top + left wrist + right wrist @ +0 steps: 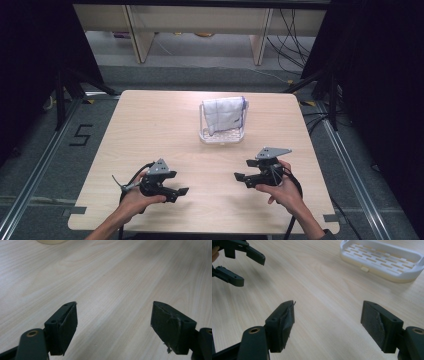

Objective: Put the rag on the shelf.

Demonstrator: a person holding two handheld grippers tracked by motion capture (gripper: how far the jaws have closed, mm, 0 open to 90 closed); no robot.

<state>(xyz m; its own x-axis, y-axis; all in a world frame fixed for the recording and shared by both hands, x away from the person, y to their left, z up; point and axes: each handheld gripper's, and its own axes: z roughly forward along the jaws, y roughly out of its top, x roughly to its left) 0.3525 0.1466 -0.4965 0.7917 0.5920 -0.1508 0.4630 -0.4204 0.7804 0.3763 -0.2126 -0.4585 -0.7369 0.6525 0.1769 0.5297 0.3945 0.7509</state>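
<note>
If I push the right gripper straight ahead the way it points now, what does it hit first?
Probably nothing soon: ahead of the open right gripper lies bare table. The white slotted tray sits right of that line, the left gripper left of it; depth is uncertain.

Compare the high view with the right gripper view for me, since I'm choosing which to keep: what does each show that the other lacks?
High view alone: the folded white cloth draped over the rack's rail, and both hands. Right gripper view alone: the worn pads inside the open right claw. Both share the white slotted rack, the wooden table and the open left claw.
</note>
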